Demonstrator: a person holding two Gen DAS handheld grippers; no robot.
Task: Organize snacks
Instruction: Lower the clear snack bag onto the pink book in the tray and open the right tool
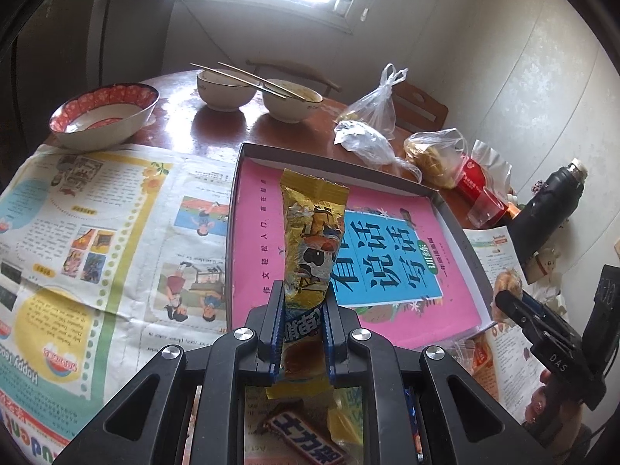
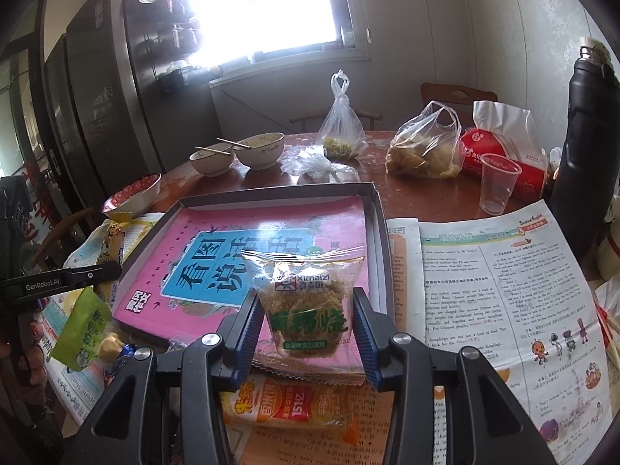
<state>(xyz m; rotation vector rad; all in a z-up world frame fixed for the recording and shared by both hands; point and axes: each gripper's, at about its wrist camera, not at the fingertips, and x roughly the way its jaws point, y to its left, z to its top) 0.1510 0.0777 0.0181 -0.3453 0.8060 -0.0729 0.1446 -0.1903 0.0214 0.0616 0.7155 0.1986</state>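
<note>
1. The yellow snack packet is long and narrow, crinkled, printed with a cartoon; it stands on end, tilted over the near edge of the shallow box, pinched at its lower part.
2. The clear cake packet shows a brown, shredded-topped cake and green lettering; it is held upright above the box's near right corner.
3. An orange-yellow packet lies flat on the newspaper just in front of the box.
4. A brown chocolate bar lies in front of the box, tilted.
5. A green sachet sits left of the box.
</note>
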